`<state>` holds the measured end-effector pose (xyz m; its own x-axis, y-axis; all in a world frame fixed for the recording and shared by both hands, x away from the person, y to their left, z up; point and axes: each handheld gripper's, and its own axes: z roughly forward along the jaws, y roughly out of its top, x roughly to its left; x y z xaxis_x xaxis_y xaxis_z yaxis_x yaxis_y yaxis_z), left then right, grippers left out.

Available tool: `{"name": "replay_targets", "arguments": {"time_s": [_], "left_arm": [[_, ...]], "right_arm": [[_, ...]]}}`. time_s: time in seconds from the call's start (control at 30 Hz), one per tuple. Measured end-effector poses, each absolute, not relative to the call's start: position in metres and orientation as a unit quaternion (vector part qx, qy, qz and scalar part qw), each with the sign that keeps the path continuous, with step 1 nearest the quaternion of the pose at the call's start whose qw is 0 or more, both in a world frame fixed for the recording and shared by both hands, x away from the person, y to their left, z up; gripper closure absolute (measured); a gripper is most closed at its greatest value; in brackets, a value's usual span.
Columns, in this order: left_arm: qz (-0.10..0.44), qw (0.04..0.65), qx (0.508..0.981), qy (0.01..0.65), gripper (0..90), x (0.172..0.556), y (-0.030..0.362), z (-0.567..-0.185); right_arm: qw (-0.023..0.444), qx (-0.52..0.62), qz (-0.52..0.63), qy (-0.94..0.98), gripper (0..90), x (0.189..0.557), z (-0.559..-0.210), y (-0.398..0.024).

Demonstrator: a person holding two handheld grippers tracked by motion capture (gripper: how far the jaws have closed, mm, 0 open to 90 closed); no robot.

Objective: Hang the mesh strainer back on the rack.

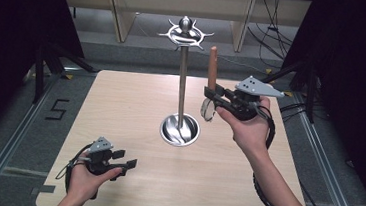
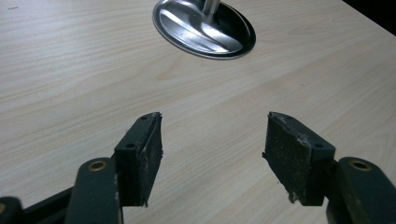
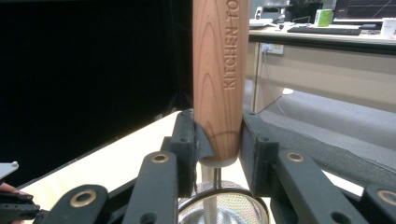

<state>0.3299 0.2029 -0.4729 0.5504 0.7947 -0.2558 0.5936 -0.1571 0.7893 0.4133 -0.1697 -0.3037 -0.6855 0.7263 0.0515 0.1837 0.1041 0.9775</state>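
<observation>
Although the small mesh strainer (image 1: 207, 109) is already off the table (image 1: 136, 99) and firmly in hand, it has not yet reached a hook, so by my reading the work is somewhere near its middle. The right gripper (image 1: 215, 93) has its jaws closed on the strainer's wooden handle (image 3: 218, 79), low down near the metal neck; the handle stands upright with its free end pointing up, and the round sieve bowl (image 3: 223, 205) hangs just below the jaws. In the high view the strainer is held in the air just to the right of the utensil stand's pole (image 1: 182, 83), below the level of the hook ring (image 1: 185, 33) at the top, and apart from it. None of the hooks carries anything. What seems left is to raise the strainer, bring the end of its handle to one of the curved hooks, and let go once it hangs; whether the handle end has a loop or hole for that I cannot tell. The left gripper (image 1: 127, 159) rests low over the near left of the table, its jaws standing open with nothing between them, aimed toward the stand's round steel base (image 2: 205, 30).
</observation>
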Motion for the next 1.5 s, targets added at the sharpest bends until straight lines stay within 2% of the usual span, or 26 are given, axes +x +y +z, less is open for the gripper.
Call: {"name": "replay_targets", "arguments": {"time_s": [0.17, 0.27, 0.33, 0.37, 0.57, 0.87, 0.93, 1.13, 1.27, 1.3, 1.37, 1.5], "left_arm": [[0.111, 0.456, 0.753, 0.462, 35.9, 0.330, 0.203, -0.473], [0.107, 0.460, 0.747, 0.468, 35.9, 0.329, 0.203, -0.473], [0.109, 0.461, 0.746, 0.468, 35.8, 0.329, 0.203, -0.473], [0.109, 0.459, 0.752, 0.461, 35.8, 0.330, 0.204, -0.473], [0.108, 0.462, 0.751, 0.459, 35.8, 0.330, 0.204, -0.473], [0.107, 0.461, 0.749, 0.463, 35.9, 0.330, 0.204, -0.473], [0.109, 0.462, 0.751, 0.459, 35.9, 0.330, 0.205, -0.473], [0.107, 0.462, 0.748, 0.464, 35.8, 0.330, 0.205, -0.472], [0.108, 0.461, 0.748, 0.465, 35.9, 0.330, 0.205, -0.472], [0.108, 0.462, 0.748, 0.463, 35.9, 0.330, 0.205, -0.472], [0.108, 0.459, 0.750, 0.464, 35.8, 0.330, 0.206, -0.471], [0.110, 0.465, 0.750, 0.457, 35.8, 0.330, 0.207, -0.472]], "right_arm": [[0.223, 0.327, 0.588, 0.705, 70.4, 0.412, -0.301, -0.167], [0.240, 0.316, 0.588, 0.704, 70.4, 0.414, -0.299, -0.166], [0.229, 0.322, 0.590, 0.705, 70.4, 0.413, -0.298, -0.164], [0.239, 0.313, 0.591, 0.704, 70.4, 0.414, -0.298, -0.164], [0.231, 0.323, 0.585, 0.707, 70.4, 0.414, -0.297, -0.161], [0.242, 0.320, 0.587, 0.703, 70.3, 0.417, -0.295, -0.154], [0.233, 0.331, 0.584, 0.704, 70.4, 0.415, -0.295, -0.152], [0.249, 0.321, 0.582, 0.704, 70.4, 0.420, -0.296, -0.149], [0.242, 0.334, 0.580, 0.703, 70.4, 0.419, -0.296, -0.145], [0.255, 0.328, 0.582, 0.699, 70.4, 0.421, -0.296, -0.143], [0.244, 0.335, 0.579, 0.702, 70.3, 0.420, -0.296, -0.142], [0.261, 0.331, 0.575, 0.701, 70.3, 0.423, -0.297, -0.138]]}}
